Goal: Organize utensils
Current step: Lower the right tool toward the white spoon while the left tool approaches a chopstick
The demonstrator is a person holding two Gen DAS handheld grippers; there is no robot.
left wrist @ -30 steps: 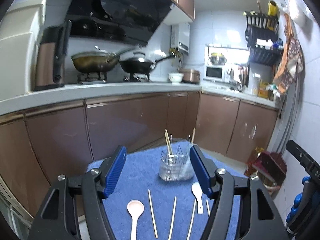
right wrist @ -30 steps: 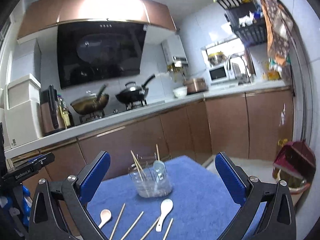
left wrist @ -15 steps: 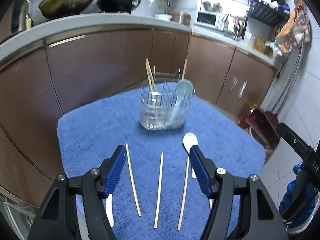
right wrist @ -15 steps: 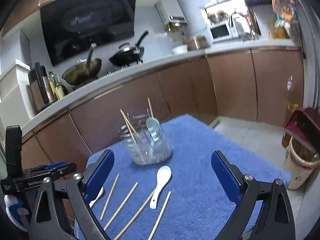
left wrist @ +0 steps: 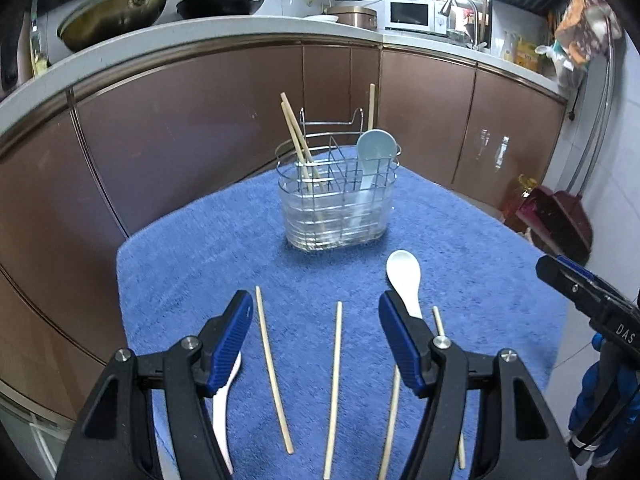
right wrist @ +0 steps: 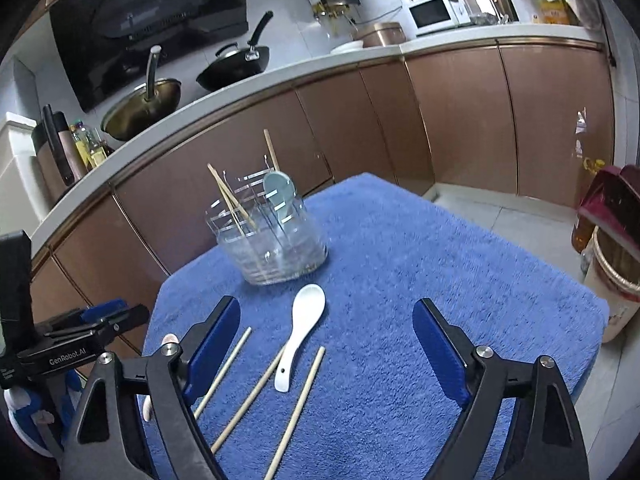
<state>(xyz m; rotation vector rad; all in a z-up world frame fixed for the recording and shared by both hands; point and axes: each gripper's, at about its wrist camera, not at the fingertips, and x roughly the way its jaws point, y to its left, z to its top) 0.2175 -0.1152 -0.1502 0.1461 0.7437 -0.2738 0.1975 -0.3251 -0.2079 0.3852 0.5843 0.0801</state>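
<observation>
The right gripper [right wrist: 326, 344], jaws closing on nothing yet, hovered over the white spoon [right wrist: 300, 336] lying handle-toward-it on the blue towel [right wrist: 440, 264], while the left gripper [left wrist: 316, 332] gaped over a chopstick [left wrist: 333, 388].

black wok [left wrist: 224, 0]; microwave [left wrist: 412, 16]; brown cabinets [left wrist: 200, 128]
</observation>
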